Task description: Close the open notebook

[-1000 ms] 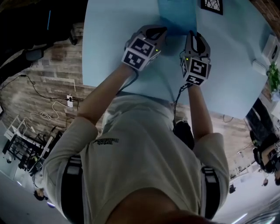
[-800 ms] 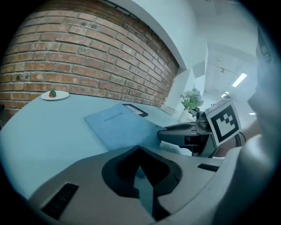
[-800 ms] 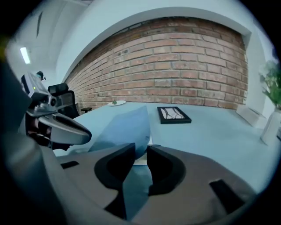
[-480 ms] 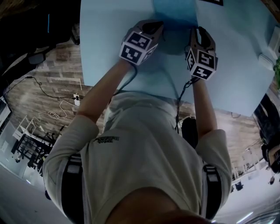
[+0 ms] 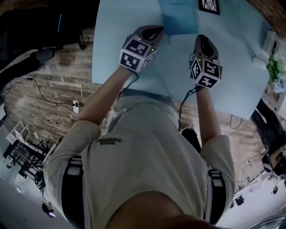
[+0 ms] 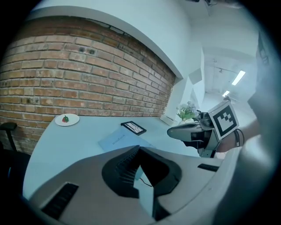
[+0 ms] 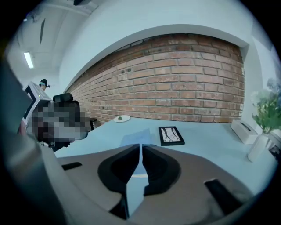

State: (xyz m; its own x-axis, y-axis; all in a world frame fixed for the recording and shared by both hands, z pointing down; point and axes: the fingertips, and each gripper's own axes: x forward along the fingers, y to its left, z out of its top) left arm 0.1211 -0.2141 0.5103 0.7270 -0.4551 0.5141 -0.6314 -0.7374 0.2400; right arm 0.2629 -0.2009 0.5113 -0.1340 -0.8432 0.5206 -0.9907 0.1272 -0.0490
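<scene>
The light blue notebook (image 5: 178, 17) lies closed and flat on the pale blue table (image 5: 116, 49), cover up. It shows ahead of the jaws in the left gripper view (image 6: 118, 139) and the right gripper view (image 7: 137, 137). My left gripper (image 5: 154, 30) hovers just short of the notebook's near left corner, its jaw tips meeting on nothing (image 6: 139, 148). My right gripper (image 5: 202, 40) hangs to the right of the notebook's near edge. Its jaws have just been closing and stand together with only a hairline slit and nothing between them (image 7: 140, 149).
A black-framed picture (image 5: 209, 6) lies just right of the notebook. A small white plate (image 6: 66, 119) with something red sits near the brick wall. A white box (image 7: 243, 129) and a potted plant (image 7: 265, 110) stand at the table's right end.
Both grippers have drawn back from the notebook's near edge toward me and risen off the table. The notebook now lies alone, flat and closed.
</scene>
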